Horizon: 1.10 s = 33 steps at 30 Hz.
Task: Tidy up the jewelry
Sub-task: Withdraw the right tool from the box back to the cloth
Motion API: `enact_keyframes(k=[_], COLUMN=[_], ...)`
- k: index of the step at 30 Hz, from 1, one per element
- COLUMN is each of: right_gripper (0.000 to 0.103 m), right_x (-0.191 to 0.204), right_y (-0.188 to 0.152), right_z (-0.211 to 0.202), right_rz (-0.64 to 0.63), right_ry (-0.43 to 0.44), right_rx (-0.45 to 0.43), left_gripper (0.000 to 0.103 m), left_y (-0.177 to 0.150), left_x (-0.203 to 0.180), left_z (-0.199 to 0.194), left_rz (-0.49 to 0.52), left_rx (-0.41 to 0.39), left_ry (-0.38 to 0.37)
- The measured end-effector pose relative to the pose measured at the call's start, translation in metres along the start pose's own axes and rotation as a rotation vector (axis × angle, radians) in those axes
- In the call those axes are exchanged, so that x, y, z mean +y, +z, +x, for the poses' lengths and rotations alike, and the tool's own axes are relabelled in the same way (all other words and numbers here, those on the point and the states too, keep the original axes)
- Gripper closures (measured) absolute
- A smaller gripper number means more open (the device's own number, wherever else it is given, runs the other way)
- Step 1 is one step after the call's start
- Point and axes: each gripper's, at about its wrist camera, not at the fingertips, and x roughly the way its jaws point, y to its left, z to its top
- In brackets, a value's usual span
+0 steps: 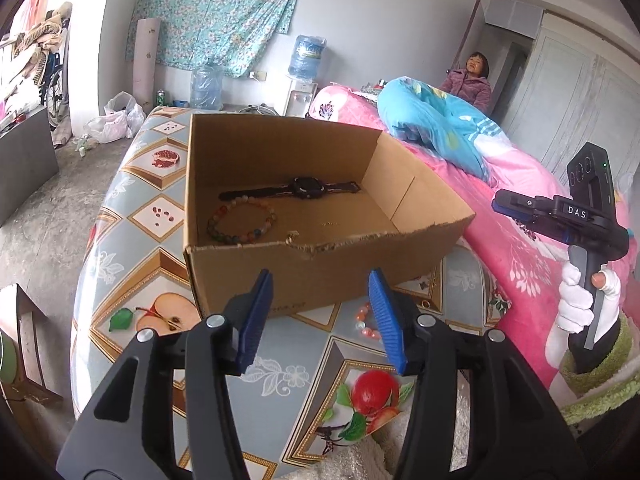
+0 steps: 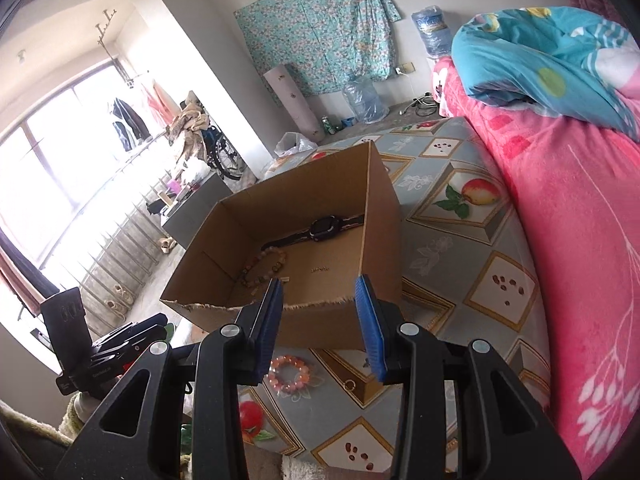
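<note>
Cardboard box (image 1: 320, 264) sits on the fruit-print tabletop (image 1: 152, 216), top open, near edge ragged. Inside: black wristwatch (image 1: 304, 188) along the far wall, multicolour bead bracelet (image 1: 242, 220) in front of it, a tiny clasp-like bit (image 1: 293, 234) by the near wall. Left tool (image 1: 320, 320) released, blue pads apart, nothing between them, held just short of the box. Right tool (image 2: 320, 316) likewise released and empty. Pink bead bracelet (image 2: 289, 374) lies on the tabletop outside the box, whole in the right wrist view; left view shows only part of it behind a pad. Small gold ring (image 2: 350, 385) beside it. Left view alone shows the gloved right hand (image 1: 580, 300) gripping its handle, plus a seated person (image 1: 472, 80) beyond the pink bed (image 1: 520, 208).
</note>
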Motion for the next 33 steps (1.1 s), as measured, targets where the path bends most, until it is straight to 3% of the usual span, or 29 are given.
enact_keyframes(k=[6, 9, 18, 33], right_gripper=[0.066, 0.073, 0.083, 0.091], right_x=[-0.024, -0.028, -0.011, -0.002], right_y=[-0.034, -0.05, -0.074, -0.075], right_z=[0.009, 0.026, 0.07, 0.097], right_rz=[0.073, 0.077, -0.049, -0.167], right_ry=[-0.052, -0.083, -0.153, -0.189], right_rx=[0.071, 0.118, 0.215, 0.267], left_gripper=[0.054, 0.054, 0.054, 0.054], left_y=[-0.026, -0.036, -0.043, -0.046], left_x=[-0.022, -0.037, -0.079, -0.074], left_z=[0.032, 0.052, 0.095, 0.121], left_rz=[0.028, 0.081, 0.235, 0.226], left_rx=[0.079, 0.114, 0.158, 0.215], left_ry=[-0.028, -0.037, -0.088, -0.067])
